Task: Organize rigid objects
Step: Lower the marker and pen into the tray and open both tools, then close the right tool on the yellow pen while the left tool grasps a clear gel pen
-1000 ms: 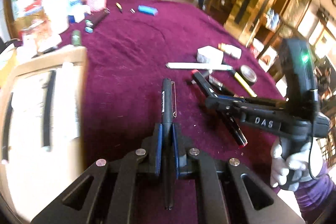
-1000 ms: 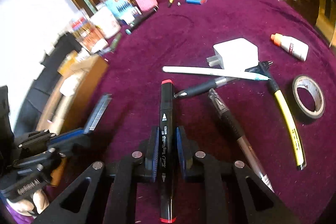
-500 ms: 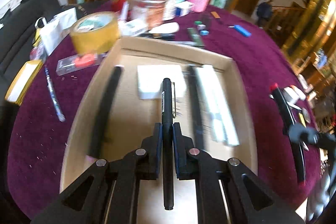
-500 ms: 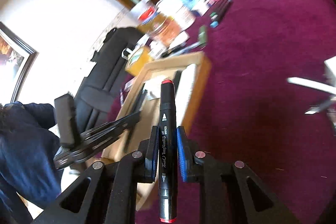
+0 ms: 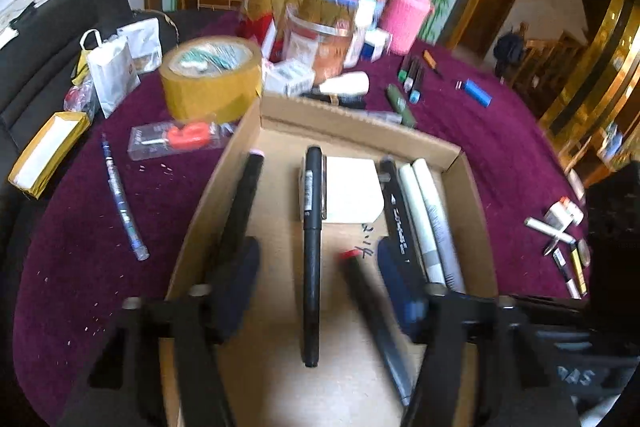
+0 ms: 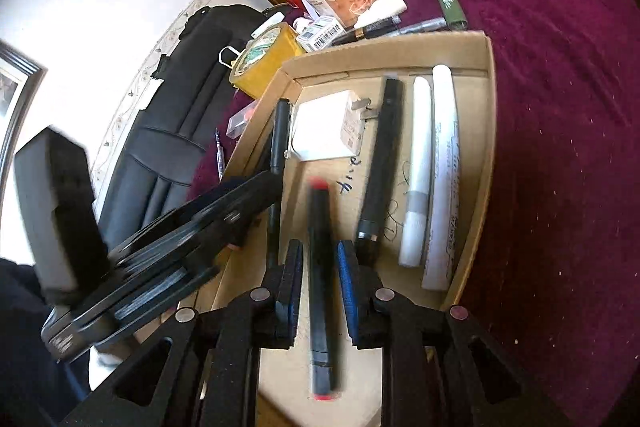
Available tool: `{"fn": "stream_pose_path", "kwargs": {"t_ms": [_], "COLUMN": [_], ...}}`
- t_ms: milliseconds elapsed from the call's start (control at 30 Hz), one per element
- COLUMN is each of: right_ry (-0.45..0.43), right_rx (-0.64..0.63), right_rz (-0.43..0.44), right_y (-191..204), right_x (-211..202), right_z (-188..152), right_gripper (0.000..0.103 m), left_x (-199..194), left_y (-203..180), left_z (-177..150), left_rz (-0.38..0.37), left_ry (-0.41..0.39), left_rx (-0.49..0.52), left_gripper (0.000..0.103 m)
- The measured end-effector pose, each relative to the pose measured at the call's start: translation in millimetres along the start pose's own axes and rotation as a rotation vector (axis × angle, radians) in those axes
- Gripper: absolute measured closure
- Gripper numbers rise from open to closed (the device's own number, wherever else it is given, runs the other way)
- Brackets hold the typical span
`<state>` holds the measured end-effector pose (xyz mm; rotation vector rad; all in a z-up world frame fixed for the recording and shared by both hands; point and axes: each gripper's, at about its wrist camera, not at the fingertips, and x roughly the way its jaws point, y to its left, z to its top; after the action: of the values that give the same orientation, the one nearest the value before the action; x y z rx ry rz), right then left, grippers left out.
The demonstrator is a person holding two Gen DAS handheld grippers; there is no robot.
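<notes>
Over the cardboard tray, left tongs have just been opening, black pen loose between; right tongs likewise around the red-tipped marker

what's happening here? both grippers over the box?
Yes. A person is sorting pens into the cardboard box. The left gripper has just been opening its jaws; the black pen lies loose between them. The right gripper has just begun opening too, and the red-tipped marker sits between its jaws with gaps either side, blurred as if dropping.
</notes>
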<state>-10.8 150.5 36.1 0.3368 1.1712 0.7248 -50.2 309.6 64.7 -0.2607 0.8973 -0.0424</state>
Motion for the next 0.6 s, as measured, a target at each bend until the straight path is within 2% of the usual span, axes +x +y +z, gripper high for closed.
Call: {"fn": "stream_pose_path", "kwargs": {"t_ms": [67,167,233,300,367,600], "right_ry": [-0.019,-0.062,-0.093,-0.134,-0.176,-0.323], "right_rx": [-0.028,-0.090,-0.121,-0.140,-0.147,-0.103], "right_rz": [-0.001,-0.027,-0.041,-0.060,-0.083,-0.166], "right_y": [5.1,10.6,13.9,12.6,9.1,-30.1], "right_x": [-3.2,-17.0,-29.8,-46.5,-61.2,-124.2], "right_z": [-1.5,-7.9,-13.8,-20.8,-26.4,-56.9], "right_gripper": [0.067,0.063,0.059,0.050,0.047,0.041], "left_x": [-12.2,-31.8,-43.6,-54.5,-61.6,-68.2], "left_y": [1.3,-0.1,-3.9,-12.0,-24.6,-78.0], "left_z": [-1.7,-5.3,-9.1,-14.8,-20.7,-38.2], "left_rz": [-0.020,-0.031,-0.029,-0.039,-0.052,-0.108], "left_ry": [-0.029,-0.077,-0.107,-0.128,-0.135,-0.112], "left_rx": [-0.021,-0.048,-0.051,-0.043,-0.024,0.056], "left_gripper": [0.038,0.028,0.027,0.025,0.021,0.021]}}
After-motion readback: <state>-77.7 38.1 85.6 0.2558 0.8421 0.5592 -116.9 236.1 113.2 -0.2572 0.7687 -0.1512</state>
